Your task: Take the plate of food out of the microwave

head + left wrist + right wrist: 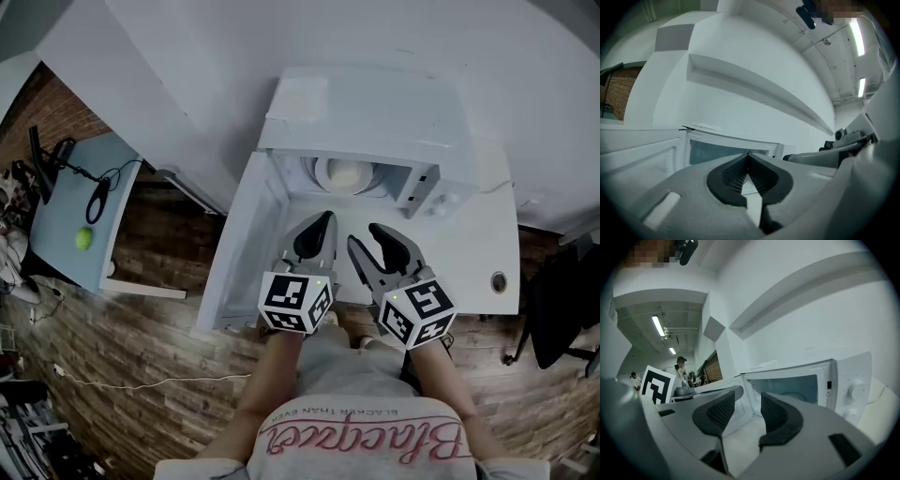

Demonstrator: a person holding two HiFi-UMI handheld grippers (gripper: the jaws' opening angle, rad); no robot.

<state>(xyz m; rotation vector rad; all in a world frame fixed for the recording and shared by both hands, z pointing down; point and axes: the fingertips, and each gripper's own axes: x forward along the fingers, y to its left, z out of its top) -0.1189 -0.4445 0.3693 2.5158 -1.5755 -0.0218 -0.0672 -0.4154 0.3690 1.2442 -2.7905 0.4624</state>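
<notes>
Nearest, the left gripper has its dark jaws pressed together on nothing. The right gripper just beside it stands wide apart and empty, seemingly readied to take a rim. Both point toward the cavity from above the white countertop. The boxy white microwave oven has its hinged door swung fully open to the left, leaving the way in clear. Farthest, the round white plate of pale food sits inside the cavity, untouched.
</notes>
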